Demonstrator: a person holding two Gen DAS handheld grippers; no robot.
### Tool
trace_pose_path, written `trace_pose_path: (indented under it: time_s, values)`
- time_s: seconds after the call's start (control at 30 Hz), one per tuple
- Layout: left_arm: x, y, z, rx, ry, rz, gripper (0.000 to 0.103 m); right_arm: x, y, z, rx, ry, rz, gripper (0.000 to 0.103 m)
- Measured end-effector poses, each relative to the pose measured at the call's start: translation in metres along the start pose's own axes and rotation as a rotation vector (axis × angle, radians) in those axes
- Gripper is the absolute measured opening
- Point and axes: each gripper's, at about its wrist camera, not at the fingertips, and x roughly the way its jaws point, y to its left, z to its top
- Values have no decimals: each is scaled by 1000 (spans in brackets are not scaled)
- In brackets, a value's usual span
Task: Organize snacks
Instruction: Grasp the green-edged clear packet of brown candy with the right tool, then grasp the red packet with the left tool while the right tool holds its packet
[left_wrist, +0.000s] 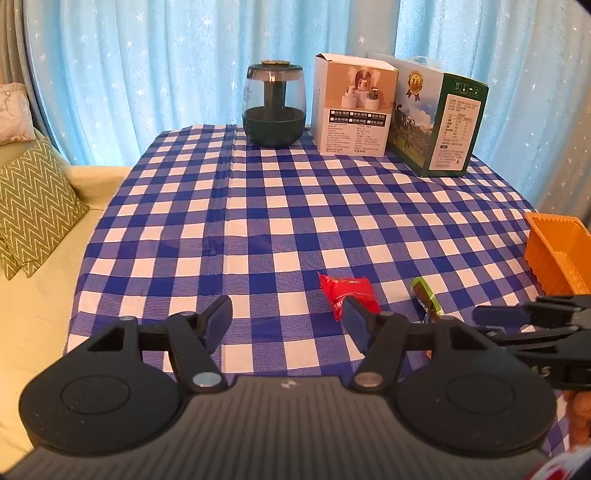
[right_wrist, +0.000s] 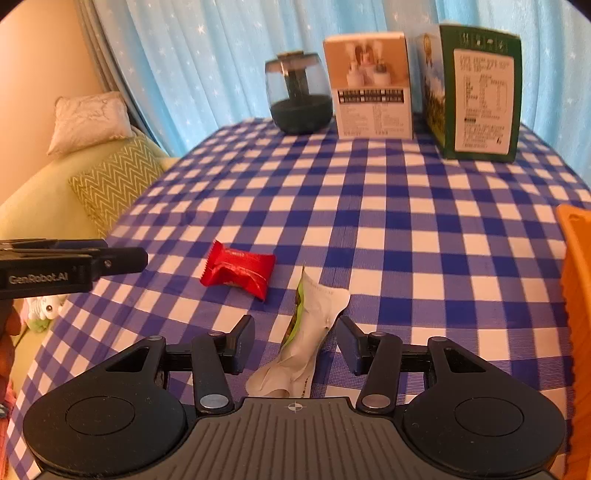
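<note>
At the far left a pale green sofa (left_wrist: 44, 314) with a green zigzag-patterned cushion (left_wrist: 35, 206) runs along the left edge of the tabletop covered in a blue-and-white checked cloth (left_wrist: 258, 206). The left tongs (left_wrist: 288, 319) hang over the near part of the cloth, spread wide and holding nothing, with a broad bare stretch of cloth ahead of them. Just past their right finger lies the red crinkled plastic snack packet (left_wrist: 347, 293), flat on the cloth. To its right lies the narrow white-and-green snack packet (right_wrist: 310, 332), set lengthwise between the fingers of the right tongs (right_wrist: 295, 341), which are open around it with a gap on either side, not pressing it. Along the far edge, before the light blue star-printed curtain (left_wrist: 166, 74), stand a dark green round humidifier with a clear dome (left_wrist: 275, 107), a white cardboard box with product pictures (left_wrist: 352, 107) and a green-and-blue cardboard carton (left_wrist: 439, 125), well apart from the packets. At the right edge sits an orange ribbed plastic basket (left_wrist: 554, 254), near the right tongs.
</note>
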Motion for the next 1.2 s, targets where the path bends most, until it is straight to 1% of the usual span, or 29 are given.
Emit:
trace_pose_path:
  time_s: [0.1,0.2,0.3,0.4,0.47,0.5,0.63,0.77,1.0,1.13,1.2]
  values:
    - [5,-2,1,7,8,-5,62,11,0,0,3,26,1,50]
    - [10,-2,1,7,15,-12,62,21,1,0,3,47,-4,42]
    - [13,-5,1,13,21,-19,62,28,3,-1,-6,57,-23,40]
    - [15,-7,1,14,24,-23,62,31,9,-2,-45,52,-38,39]
    - [17,-9,0,13,31,-28,62,33,14,-4,-87,49,-57,32]
    - [18,-11,0,18,32,-31,62,33,16,-5,-108,46,-66,31]
    - [21,-14,1,29,35,-42,62,35,17,-7,-140,43,-68,29]
    - [24,-15,1,32,38,-60,62,33,12,-4,-104,49,-48,23]
    - [32,-18,-3,43,45,-79,62,24,-2,4,-27,25,-42,23]
    - [41,-20,-3,34,41,-88,62,15,-11,11,3,-5,-50,23]
    - [45,-19,-2,13,37,-97,62,12,-18,14,24,-11,-55,23]
